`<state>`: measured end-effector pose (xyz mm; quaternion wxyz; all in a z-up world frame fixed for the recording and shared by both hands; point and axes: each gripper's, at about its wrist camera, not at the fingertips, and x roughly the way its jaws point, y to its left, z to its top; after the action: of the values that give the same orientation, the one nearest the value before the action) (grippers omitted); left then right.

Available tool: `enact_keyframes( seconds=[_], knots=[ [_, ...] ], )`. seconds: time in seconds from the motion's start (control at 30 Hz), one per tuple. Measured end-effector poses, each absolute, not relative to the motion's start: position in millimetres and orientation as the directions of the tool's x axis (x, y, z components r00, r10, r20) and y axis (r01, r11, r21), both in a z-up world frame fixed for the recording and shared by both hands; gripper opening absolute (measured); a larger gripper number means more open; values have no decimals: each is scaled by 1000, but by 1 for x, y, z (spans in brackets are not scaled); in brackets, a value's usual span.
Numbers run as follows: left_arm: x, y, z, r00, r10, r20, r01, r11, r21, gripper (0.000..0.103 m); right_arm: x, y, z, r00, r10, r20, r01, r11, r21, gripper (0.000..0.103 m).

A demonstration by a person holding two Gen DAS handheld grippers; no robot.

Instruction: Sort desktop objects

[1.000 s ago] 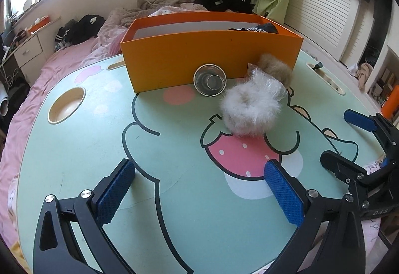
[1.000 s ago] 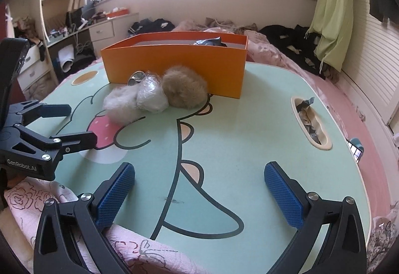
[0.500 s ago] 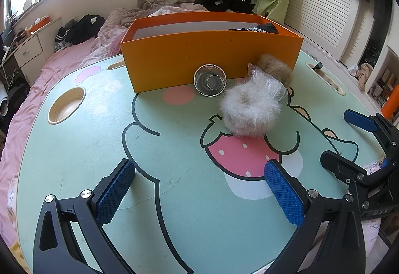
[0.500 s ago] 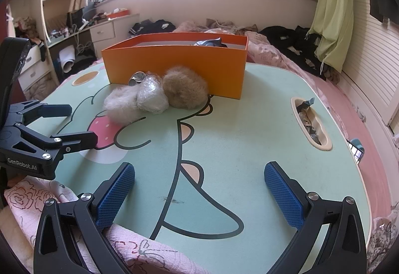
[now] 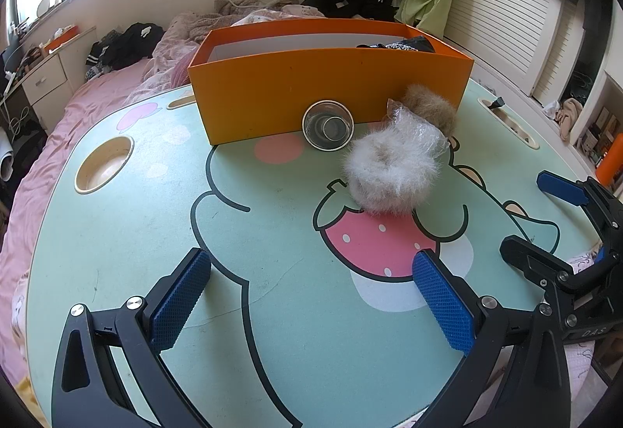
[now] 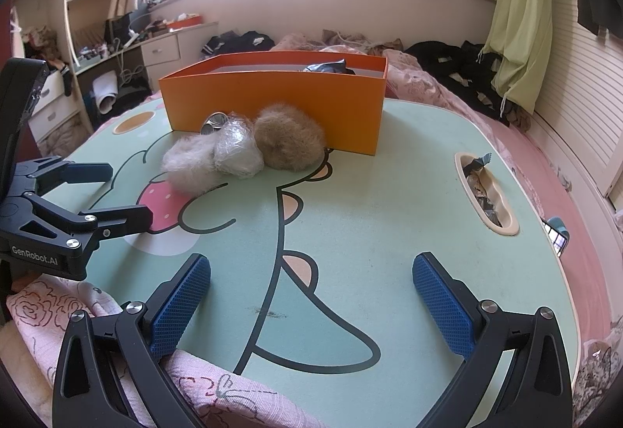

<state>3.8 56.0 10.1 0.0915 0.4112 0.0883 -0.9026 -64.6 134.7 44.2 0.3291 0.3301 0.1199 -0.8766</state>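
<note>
An orange box [image 5: 331,93] stands at the far side of the cartoon-print table [image 5: 272,233], with dark items inside at its right end. In front of it lie a small glass cup [image 5: 328,125] on its side, a white furry scrunchie [image 5: 389,173], a clear plastic wrap [image 5: 418,130] and a brown furry scrunchie [image 5: 428,105]. The same group shows in the right wrist view: white scrunchie [image 6: 189,163], wrap [image 6: 237,148], brown scrunchie [image 6: 290,142], box [image 6: 280,105]. My left gripper [image 5: 311,305] is open and empty near the table's front. My right gripper [image 6: 311,305] is open and empty at the front edge.
A round cup recess [image 5: 104,163] sits at the table's left. An oblong recess [image 6: 484,192] with wrappers is on the right. The table stands on a bed with pink bedding [image 5: 78,109]. Clothes lie behind the box. Each gripper shows in the other's view.
</note>
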Motion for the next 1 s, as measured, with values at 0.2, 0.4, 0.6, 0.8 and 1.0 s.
enact_keyframes(
  seconds=[0.2,0.4,0.6,0.8,1.0],
  knots=[
    [2,57,13,-646,-73,-760,216,-972,-90,103,-65,134,45,-565,-499,-657,657,-754,9,103],
    [-14,59,31,-672,-42,-739,199,-972,-125,103,-65,134,45,-565,-500,-657,657,-754,9,103],
    [-54,64,38,-653,-10,-757,160,-979,-125,103,-64,134,45,-565,-500,-656,656,-754,9,103],
    [-62,80,24,-617,28,-787,93,-990,-108,57,-64,134,45,-566,-499,-656,656,-755,9,103],
    [-31,73,28,-635,62,-770,56,-991,-125,40,-64,134,44,-565,-500,-656,656,-755,10,103]
  ],
)
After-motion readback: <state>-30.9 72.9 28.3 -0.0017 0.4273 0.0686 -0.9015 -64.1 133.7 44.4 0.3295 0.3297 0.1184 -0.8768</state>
